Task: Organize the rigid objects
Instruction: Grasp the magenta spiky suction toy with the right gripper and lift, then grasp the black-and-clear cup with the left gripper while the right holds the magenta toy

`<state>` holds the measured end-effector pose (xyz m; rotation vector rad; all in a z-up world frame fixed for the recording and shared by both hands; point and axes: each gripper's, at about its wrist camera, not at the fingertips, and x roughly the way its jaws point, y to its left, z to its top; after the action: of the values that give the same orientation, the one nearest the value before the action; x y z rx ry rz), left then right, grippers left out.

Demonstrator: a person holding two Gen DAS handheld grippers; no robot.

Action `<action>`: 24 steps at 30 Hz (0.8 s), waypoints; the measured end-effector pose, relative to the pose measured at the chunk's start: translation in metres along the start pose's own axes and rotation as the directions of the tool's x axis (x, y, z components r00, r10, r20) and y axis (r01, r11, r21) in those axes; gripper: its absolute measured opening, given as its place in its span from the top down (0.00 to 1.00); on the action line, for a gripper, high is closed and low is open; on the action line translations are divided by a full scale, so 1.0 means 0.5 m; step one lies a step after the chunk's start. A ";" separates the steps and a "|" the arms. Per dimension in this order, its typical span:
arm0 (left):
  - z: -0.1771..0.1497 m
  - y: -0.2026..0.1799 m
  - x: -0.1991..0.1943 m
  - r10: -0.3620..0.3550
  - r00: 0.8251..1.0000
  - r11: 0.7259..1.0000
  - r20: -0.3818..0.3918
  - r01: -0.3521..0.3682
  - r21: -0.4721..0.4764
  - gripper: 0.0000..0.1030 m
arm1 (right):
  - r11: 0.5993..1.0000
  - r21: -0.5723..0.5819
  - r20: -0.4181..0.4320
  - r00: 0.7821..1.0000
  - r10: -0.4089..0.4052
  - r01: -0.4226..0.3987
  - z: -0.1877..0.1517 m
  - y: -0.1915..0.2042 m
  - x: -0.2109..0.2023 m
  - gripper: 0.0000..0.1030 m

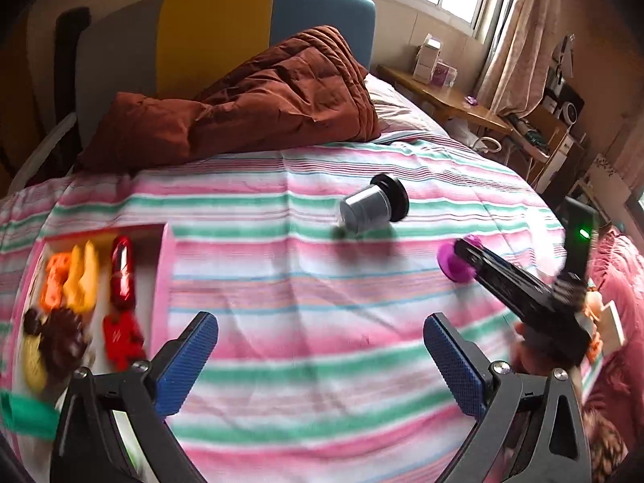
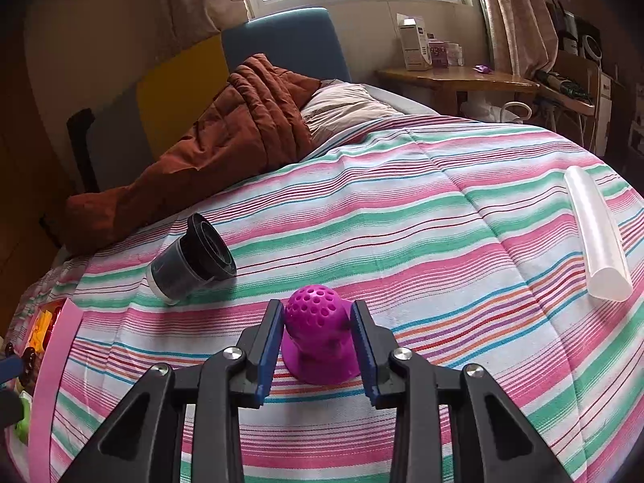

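A purple knob with a holed dome and a round foot [image 2: 318, 348] stands on the striped bedspread. My right gripper [image 2: 317, 308] is shut on its dome, a blue pad against each side. In the left wrist view the same purple knob [image 1: 451, 263] shows at the tip of the right gripper [image 1: 467, 251], held by a hand at the right. A grey cylinder with a black flange [image 1: 372, 207] [image 2: 193, 259] lies on its side beyond it. My left gripper [image 1: 321, 346] hangs open over the bedspread with nothing between its fingers.
A pink box [image 1: 163, 281] at the left holds several coloured toys. A clear half-round tube [image 2: 597, 237] lies at the right. A brown quilt [image 1: 249, 100] and a pillow [image 2: 346, 104] sit at the head of the bed, with a wooden table [image 2: 455, 76] beyond.
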<state>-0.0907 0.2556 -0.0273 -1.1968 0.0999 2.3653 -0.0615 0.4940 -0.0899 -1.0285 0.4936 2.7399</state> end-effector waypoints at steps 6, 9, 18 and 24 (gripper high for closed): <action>0.084 -0.039 0.096 -0.004 1.000 0.996 0.008 0.003 0.093 0.00 | 0.999 0.043 0.016 1.000 -0.003 0.002 -0.001 -0.018 -0.004 0.67; 0.116 -0.066 0.144 0.039 0.999 0.978 0.020 -0.042 0.203 0.00 | 0.999 0.053 0.023 1.000 -0.010 0.009 -0.003 -0.021 -0.006 0.67; 0.148 -0.123 0.240 0.032 0.999 0.910 0.002 -0.030 0.413 0.01 | 0.998 0.059 0.013 1.000 0.003 -0.003 -0.006 -0.026 0.003 0.66; 0.130 -0.142 0.263 -0.002 0.999 0.886 -0.048 0.024 0.463 0.32 | 0.998 0.069 0.012 1.000 0.007 -0.008 -0.008 -0.029 0.004 0.65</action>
<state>-0.1726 0.3867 -0.0787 -1.0068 0.6356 2.1281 -0.0567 0.5061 -0.0974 -0.9955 0.5865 2.7135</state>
